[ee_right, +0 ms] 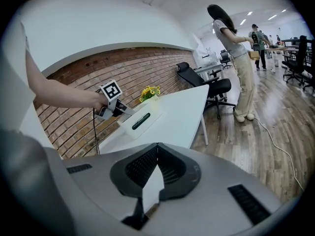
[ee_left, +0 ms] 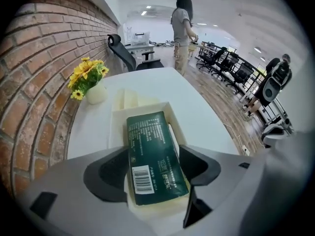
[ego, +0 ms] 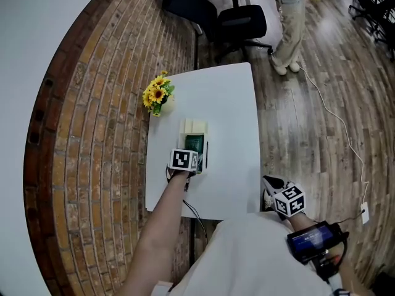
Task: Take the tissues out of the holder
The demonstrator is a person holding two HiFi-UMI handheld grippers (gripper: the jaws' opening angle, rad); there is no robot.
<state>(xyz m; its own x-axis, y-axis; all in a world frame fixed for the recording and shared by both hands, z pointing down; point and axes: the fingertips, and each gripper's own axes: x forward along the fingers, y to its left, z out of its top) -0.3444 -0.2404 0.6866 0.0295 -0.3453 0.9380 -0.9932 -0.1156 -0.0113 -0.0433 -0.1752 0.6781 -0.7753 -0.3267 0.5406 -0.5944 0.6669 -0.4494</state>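
A cream tissue holder lies open on the white table, with a dark green tissue pack lying in it. My left gripper points steeply down over the near end of the holder. Its jaws stand wide, one against each long side of the pack, which still rests in the holder. In the head view this gripper covers the pack's near end. My right gripper hangs off the table's right edge, away from the holder. Its jaws are shut, and a white sliver shows low between them.
A vase of sunflowers stands at the table's far left by the brick wall. A black office chair and a standing person are beyond the far end. A white cable runs across the wooden floor on the right.
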